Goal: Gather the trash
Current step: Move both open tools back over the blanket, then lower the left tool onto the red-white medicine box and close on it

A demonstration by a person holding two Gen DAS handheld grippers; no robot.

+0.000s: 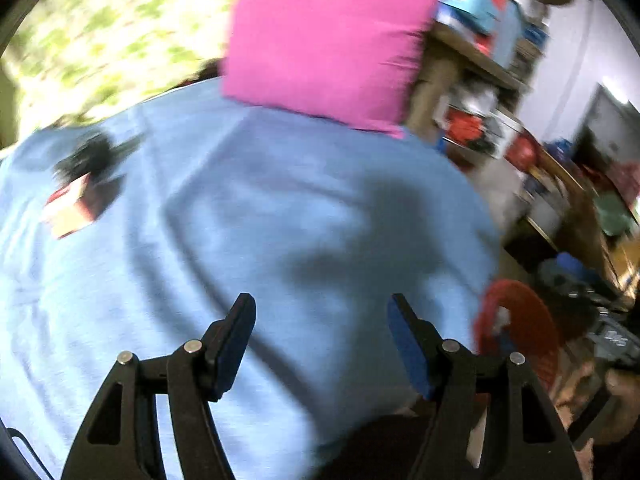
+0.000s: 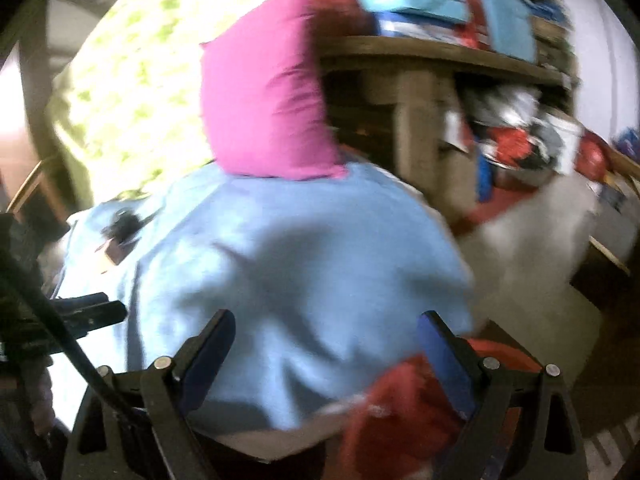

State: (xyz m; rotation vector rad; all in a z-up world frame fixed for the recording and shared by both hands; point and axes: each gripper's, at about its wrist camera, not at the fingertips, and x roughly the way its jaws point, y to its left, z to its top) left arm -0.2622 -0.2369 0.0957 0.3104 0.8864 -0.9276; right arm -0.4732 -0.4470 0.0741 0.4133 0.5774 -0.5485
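One small red-and-tan box (image 1: 70,210) lies blurred on blue bedsheet (image 1: 280,220).

Both views are blurred. The left wrist camera sits just behind its tool (image 1: 322,340) and looks down at a slant over a bed covered by a light blue sheet (image 1: 248,216), close above it. Far ahead stands a pink pillow (image 1: 332,36); cluttered wooden shelves (image 1: 476,60) lie to the right.

The right wrist camera looks the same way from behind its own tool (image 2: 326,356), set further right and a little further back, so the pink pillow (image 2: 264,108) looks narrower and the shelves (image 2: 436,56) take more room.

Both views share the sheet (image 2: 280,240), the pillow, the shelves and a small dark heap (image 1: 86,160) at far left (image 2: 124,224).
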